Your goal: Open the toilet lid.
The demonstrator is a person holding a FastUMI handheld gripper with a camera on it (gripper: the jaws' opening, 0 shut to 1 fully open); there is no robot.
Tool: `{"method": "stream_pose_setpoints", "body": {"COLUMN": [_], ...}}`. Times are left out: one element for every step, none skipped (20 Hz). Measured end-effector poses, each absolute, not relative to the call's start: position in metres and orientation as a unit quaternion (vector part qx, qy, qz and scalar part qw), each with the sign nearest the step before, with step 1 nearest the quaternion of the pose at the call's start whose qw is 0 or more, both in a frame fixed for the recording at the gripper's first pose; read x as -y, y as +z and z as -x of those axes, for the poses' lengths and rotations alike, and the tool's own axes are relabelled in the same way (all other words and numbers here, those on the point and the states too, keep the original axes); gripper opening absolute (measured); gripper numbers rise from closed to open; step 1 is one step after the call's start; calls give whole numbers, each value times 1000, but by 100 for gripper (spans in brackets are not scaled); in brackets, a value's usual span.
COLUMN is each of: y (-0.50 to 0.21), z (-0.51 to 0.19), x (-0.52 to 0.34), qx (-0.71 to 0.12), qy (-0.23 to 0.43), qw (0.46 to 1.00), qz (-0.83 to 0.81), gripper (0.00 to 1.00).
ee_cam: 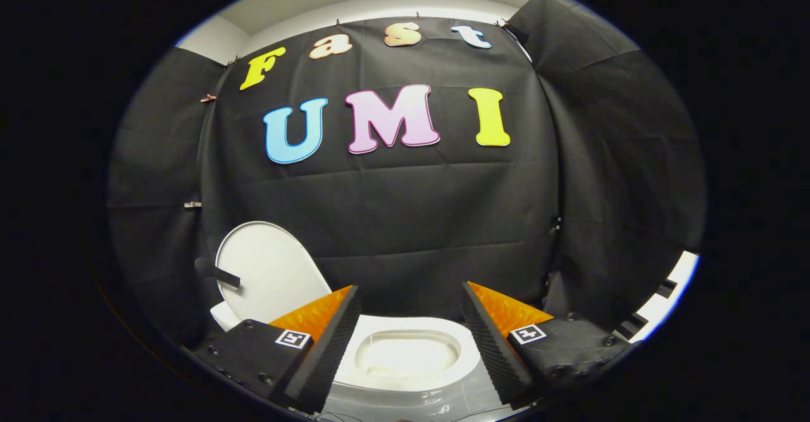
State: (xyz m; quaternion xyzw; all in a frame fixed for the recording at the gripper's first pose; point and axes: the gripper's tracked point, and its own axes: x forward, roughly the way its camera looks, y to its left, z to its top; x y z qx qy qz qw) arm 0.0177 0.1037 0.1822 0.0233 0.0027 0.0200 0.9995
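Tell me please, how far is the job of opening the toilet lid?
Done: the lid stands raised beside the black cloth wall, and the seat and bowl lie uncovered. In hand: nothing; the hand-held gripper is open, its fingers apart above the seat. Nothing seems left.

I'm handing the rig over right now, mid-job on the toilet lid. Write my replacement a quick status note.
Tool: fingers open and wide apart, holding nothing, touching nothing.
Toilet lid: already raised, standing upright against the black booth wall, beyond and to the side of the left finger.
Toilet seat: down, bowl opening exposed, seen between and just ahead of the fingers.
Done: the lid looks open.
Left: probably nothing but confirming the lid stays up on its own and backing the tool away.
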Motion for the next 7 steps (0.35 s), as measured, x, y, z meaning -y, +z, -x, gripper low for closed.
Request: {"method": "stream_pose_setpoints", "body": {"y": [182,181,182,181,180,179,178], "z": [-18,-18,-18,-18,-17,-17,-17], "x": [-104,-103,-104,-104,-105,-105,-106], "qx": [-3,-3,-2,-3,-3,-4,-5], "qy": [19,19,19,19,19,20,21], "qw": [1000,1000,1000,1000,1000,1000,1000], "qz": [-22,-19,-17,-16,-17,-18,-17], "gripper": [98,98,98,98,98,98,98]}}
